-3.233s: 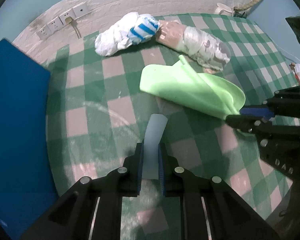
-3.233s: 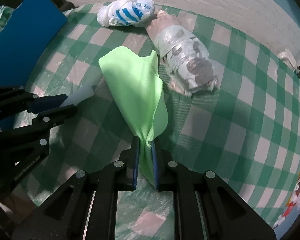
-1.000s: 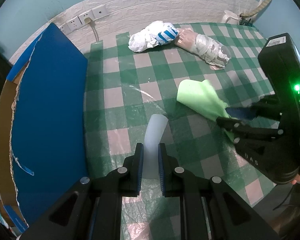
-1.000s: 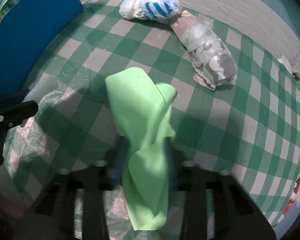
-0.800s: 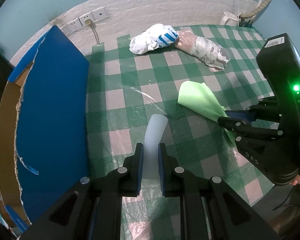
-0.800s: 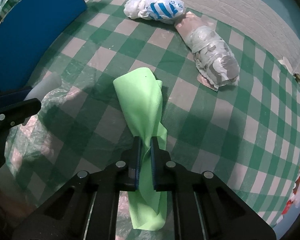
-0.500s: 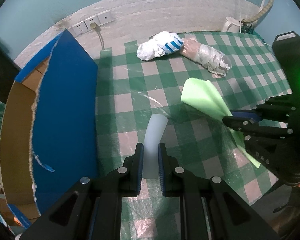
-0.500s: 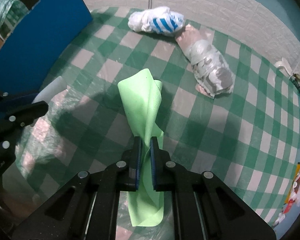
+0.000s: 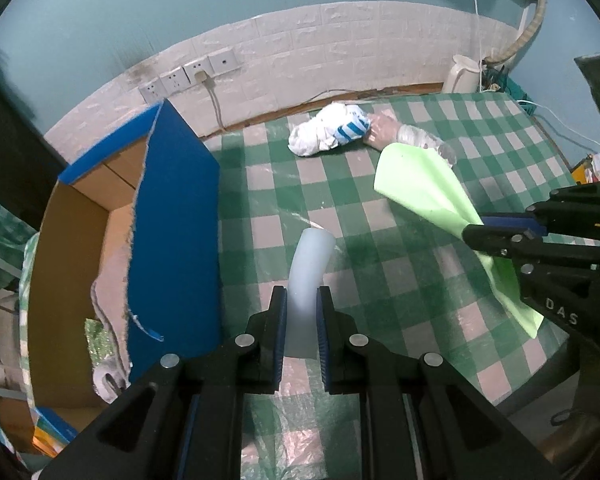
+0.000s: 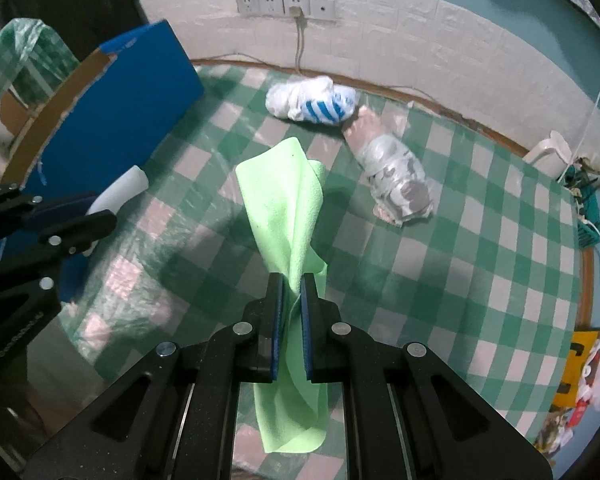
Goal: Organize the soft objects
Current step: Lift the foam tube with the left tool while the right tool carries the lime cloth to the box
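Observation:
My left gripper (image 9: 302,298) is shut on a pale white soft strip (image 9: 310,264) that curves up past the fingertips; it also shows in the right wrist view (image 10: 118,194). My right gripper (image 10: 291,282) is shut on a light green cloth (image 10: 288,208), held well above the checked table, its ends hanging both ways; the left wrist view shows it (image 9: 424,184) too. A white and blue striped bundle (image 10: 312,98) and a plastic-wrapped grey bundle (image 10: 392,168) lie at the table's far side.
An open cardboard box with a blue flap (image 9: 176,216) stands left of the green checked table (image 9: 380,280). Wall sockets (image 10: 286,4) with a cable are on the white brick wall. A white kettle (image 9: 464,74) stands at the far right corner.
Both grippers have risen and pulled back from the table, each still holding its item. The green cloth now hangs free in the air. The box's inside has come into view.

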The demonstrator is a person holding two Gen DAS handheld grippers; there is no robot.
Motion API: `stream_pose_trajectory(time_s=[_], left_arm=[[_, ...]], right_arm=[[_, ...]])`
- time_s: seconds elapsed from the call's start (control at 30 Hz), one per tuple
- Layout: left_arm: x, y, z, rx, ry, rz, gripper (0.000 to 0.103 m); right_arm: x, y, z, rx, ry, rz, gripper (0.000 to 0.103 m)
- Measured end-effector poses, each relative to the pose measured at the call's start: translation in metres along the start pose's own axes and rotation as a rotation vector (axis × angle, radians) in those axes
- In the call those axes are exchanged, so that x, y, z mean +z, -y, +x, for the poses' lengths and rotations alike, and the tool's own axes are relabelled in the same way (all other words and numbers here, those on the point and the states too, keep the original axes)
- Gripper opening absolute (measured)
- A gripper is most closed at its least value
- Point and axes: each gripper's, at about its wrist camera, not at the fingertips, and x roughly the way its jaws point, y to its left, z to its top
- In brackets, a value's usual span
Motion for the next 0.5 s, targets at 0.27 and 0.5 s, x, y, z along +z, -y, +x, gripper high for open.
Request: stream_pose_trajectory(time_s=[0.27,0.5], left_arm=[[0.0,-0.001,-0.015,0.014,0.03,0.004,0.014],[0.0,-0.006,-0.021,0.026,0.04,-0.005,0.014]], right_arm=[[0.004,-0.008,-0.026,0.014,0.043,-0.02,0.008],[0.007,-0.017,-0.041,0.026,0.073,-0.037,0.008]])
